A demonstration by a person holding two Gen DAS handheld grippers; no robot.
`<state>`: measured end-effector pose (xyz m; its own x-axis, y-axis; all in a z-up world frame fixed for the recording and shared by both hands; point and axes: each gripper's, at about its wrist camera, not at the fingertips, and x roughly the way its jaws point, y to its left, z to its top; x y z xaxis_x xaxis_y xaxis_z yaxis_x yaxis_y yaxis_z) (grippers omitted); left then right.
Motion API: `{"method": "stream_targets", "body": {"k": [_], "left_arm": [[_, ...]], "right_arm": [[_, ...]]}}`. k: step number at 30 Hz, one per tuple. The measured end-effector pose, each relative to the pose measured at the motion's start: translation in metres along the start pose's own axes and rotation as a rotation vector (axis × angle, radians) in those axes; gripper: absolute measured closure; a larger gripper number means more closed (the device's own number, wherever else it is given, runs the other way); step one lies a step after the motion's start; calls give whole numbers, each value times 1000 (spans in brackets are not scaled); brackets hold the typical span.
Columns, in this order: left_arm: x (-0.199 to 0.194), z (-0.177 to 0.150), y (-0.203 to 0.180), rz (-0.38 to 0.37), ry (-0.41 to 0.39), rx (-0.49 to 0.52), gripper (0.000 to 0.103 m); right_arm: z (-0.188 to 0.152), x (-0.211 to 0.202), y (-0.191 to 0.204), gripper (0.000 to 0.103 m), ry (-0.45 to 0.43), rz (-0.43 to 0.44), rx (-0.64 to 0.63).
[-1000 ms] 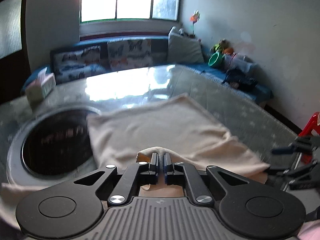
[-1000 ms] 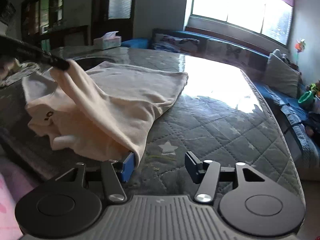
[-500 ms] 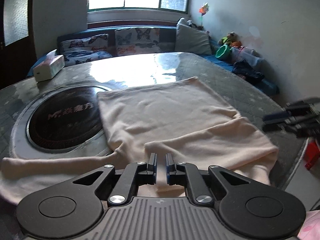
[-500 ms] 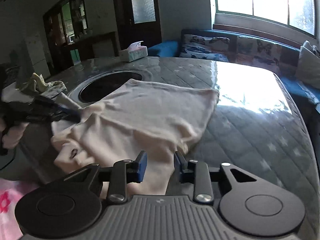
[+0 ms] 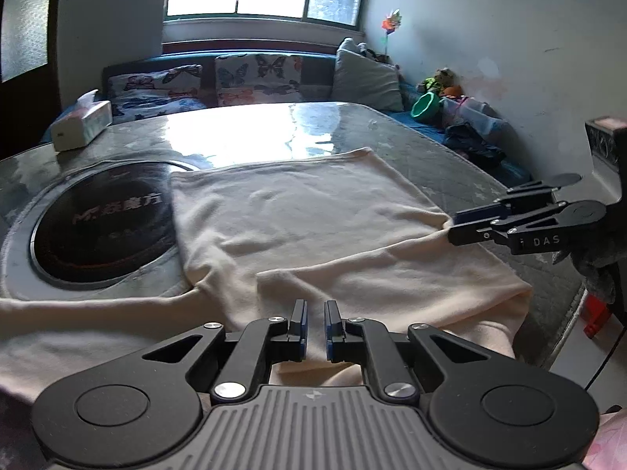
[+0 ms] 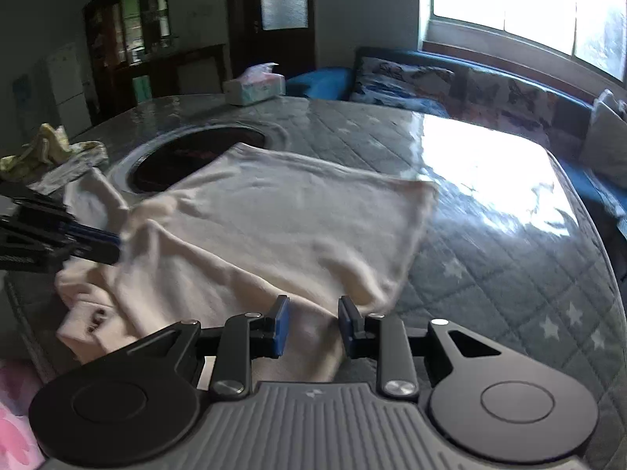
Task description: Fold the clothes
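cream garment [image 5: 298,215] on table [image 5: 450,164], claws parted

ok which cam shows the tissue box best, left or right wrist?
Right wrist. The tissue box sits unobstructed at the far table edge, with a tissue sticking out of its top and its side pattern visible. The left wrist view also shows it, but pushed toward the left edge, plain white sides, more fisheye distortion.

Left gripper [image 5: 314,325]: black linkage arms, silver screws, ribbed grey base. Right gripper [image 6: 311,325]: identical, blue-padded fingers [image 6: 281,325], white "DAS" marking.
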<state>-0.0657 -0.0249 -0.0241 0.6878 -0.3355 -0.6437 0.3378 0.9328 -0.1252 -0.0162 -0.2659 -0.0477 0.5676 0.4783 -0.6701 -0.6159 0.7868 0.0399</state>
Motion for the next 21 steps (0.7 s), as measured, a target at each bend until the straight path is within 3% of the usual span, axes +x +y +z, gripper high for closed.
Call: {"method": "stream_targets", "body": {"k": [6, 14, 16, 21], "left_arm": [[6, -7, 4, -4, 28, -22, 93], [-10, -16, 13, 3, 7, -70, 93], [-15, -18, 17, 14, 2, -90, 85], [-30, -23, 33, 62, -16, -147, 83]], "right_arm": [[19, 16, 28, 77, 20, 115, -70], [38, 59, 69, 78, 58, 220, -149], [41, 65, 79, 78, 58, 235, -169], [46, 70, 100, 78, 54, 265, -227]]}}
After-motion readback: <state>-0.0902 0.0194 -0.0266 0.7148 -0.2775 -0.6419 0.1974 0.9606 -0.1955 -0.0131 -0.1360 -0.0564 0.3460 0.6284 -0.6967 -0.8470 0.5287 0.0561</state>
